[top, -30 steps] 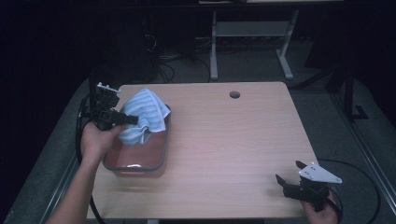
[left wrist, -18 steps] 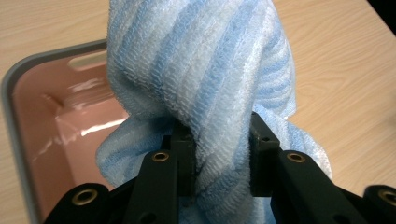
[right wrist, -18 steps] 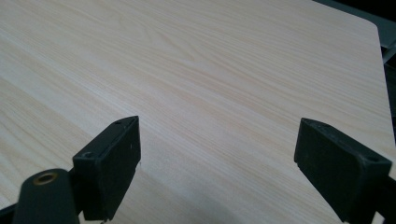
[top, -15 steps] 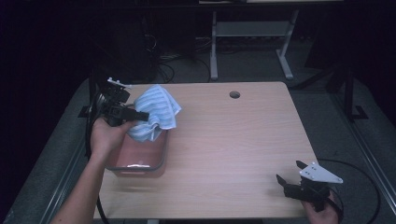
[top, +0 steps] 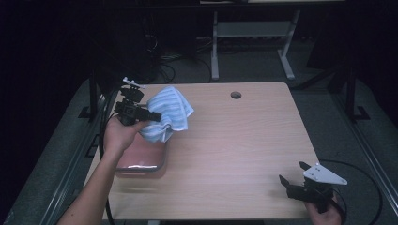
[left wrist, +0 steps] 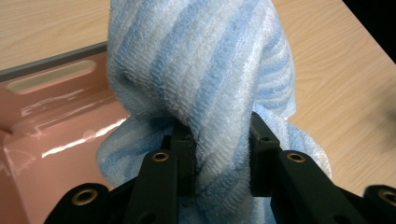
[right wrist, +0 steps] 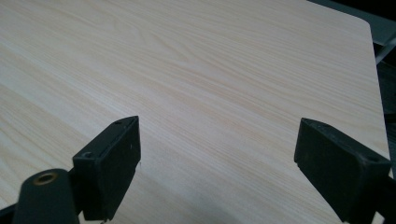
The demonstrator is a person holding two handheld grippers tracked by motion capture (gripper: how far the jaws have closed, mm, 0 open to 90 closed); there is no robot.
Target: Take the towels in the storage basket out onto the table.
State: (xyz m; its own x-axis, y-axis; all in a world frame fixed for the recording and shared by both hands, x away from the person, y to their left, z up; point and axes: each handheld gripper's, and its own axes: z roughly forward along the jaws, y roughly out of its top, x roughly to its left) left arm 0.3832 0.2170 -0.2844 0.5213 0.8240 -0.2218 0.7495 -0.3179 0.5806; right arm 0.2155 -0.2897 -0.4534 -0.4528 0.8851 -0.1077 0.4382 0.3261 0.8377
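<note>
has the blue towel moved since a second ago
Yes. The left gripper has lifted the striped towel up out of the pink tray and carried it toward the table's far edge.

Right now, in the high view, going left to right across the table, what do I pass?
Left gripper → blue striped towel clamped in it, lifted above the pink tray → round hole in the tabletop → right gripper, open at the near right corner.

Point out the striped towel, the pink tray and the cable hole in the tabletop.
striped towel (top: 170,112), high view, upper fold.
pink tray (top: 141,155), high view, bare floor.
cable hole (top: 235,95), high view, its centre.
</note>
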